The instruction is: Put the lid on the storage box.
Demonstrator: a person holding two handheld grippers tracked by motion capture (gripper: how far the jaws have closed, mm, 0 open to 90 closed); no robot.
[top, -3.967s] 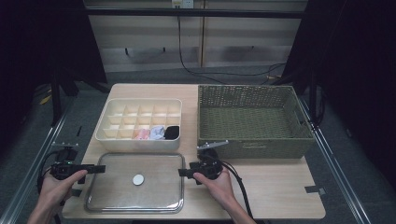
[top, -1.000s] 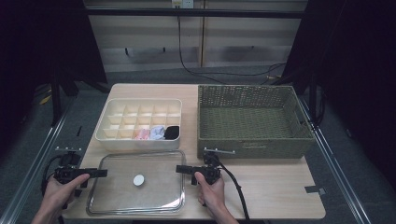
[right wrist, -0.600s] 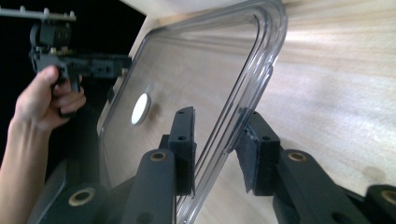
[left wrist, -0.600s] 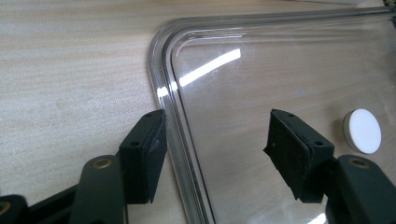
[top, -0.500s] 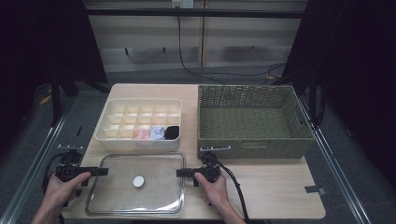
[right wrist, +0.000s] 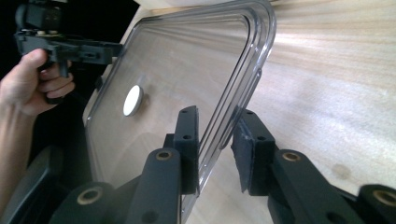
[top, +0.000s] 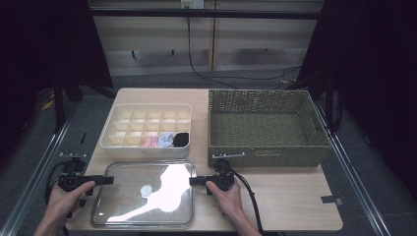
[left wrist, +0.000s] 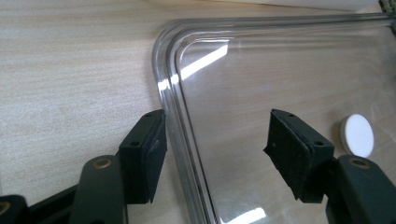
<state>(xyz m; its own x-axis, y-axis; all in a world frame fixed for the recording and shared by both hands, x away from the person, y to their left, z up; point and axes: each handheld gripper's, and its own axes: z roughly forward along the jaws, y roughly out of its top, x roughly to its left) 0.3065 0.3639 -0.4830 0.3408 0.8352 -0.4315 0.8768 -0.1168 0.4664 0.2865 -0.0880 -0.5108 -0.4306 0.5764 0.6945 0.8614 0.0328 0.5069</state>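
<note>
A clear rectangular lid [top: 123, 209] with a white round knob [top: 146, 190] lies on the wooden table near its front edge. My left gripper [top: 105, 180] is open and straddles the lid's left rim [left wrist: 177, 116], with both pads clear of it and the knob [left wrist: 357, 135] beyond. My right gripper [top: 199, 181] is at the lid's right rim. Its jaws have just been closing, and in the right gripper view the gripper [right wrist: 215, 135] has the rim [right wrist: 233, 93] pinched between its pads. That view also takes in the left gripper [right wrist: 93, 51] across the lid.
Behind the lid stands a cream divided box [top: 113, 140] with pink, blue and black items in its front row. A large woven basket [top: 265, 157] sits at the back right. Bare tabletop lies right of my right hand.
The right gripper's jaws have narrowed onto the lid's rim. A broad bright glare has appeared across the lid, as if it tilted slightly. Both hands stayed where they were.
</note>
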